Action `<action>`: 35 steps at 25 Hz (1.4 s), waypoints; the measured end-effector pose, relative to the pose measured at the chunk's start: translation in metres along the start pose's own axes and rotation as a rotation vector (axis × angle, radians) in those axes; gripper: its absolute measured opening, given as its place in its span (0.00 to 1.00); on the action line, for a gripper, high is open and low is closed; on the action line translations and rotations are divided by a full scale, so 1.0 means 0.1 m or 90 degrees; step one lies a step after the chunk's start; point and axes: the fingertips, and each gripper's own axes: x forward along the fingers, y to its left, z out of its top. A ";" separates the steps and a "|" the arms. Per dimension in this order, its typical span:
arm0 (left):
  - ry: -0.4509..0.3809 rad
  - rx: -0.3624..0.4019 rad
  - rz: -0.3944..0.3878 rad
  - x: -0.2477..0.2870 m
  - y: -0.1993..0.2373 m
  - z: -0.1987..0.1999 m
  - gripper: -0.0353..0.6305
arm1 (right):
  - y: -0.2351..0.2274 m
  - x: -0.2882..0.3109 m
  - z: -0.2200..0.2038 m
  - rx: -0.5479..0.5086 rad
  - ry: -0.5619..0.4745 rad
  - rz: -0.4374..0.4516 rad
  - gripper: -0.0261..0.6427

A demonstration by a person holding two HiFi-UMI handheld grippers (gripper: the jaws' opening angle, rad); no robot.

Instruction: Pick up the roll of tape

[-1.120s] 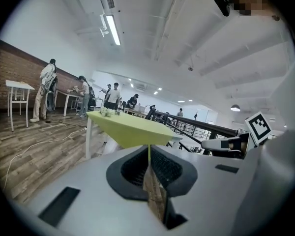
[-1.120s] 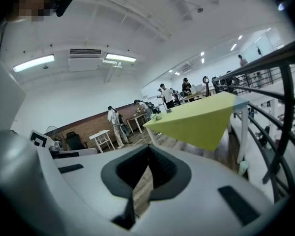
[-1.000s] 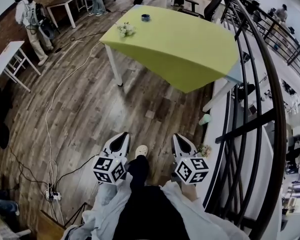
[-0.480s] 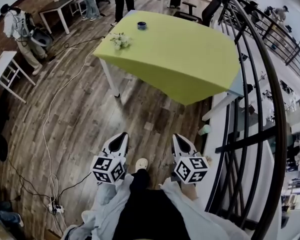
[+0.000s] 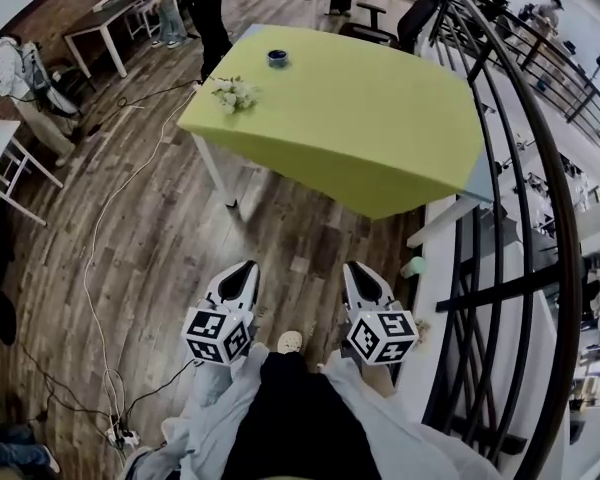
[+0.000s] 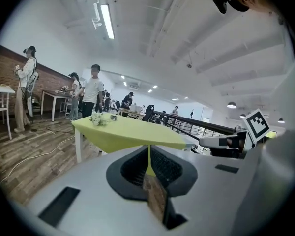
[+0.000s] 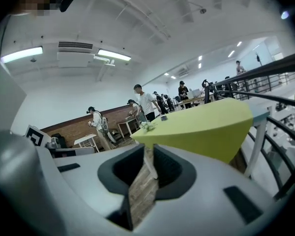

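Both clenched empty, left claw (image 5: 245, 272) and right claw (image 5: 357, 272) need opening near the roll of tape (image 5: 277, 58) at twelve o'clock.

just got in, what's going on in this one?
A person holds the left gripper and right gripper out in front, both shut and empty. The roll of tape sits at the far side of the yellow-green table, near a bunch of flowers. Neither gripper is near the table; nothing is picked up yet.
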 end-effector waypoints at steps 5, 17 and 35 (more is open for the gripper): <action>0.000 0.011 0.001 0.10 0.18 0.08 0.10 | 0.05 0.21 0.05 0.019 -0.007 0.001 0.57; 0.017 -0.011 0.024 0.15 0.45 0.00 0.10 | 0.16 0.53 0.09 0.004 0.010 0.033 0.63; 0.004 -0.008 0.079 1.26 1.00 0.45 0.10 | -0.39 1.75 0.70 0.003 0.026 0.069 0.60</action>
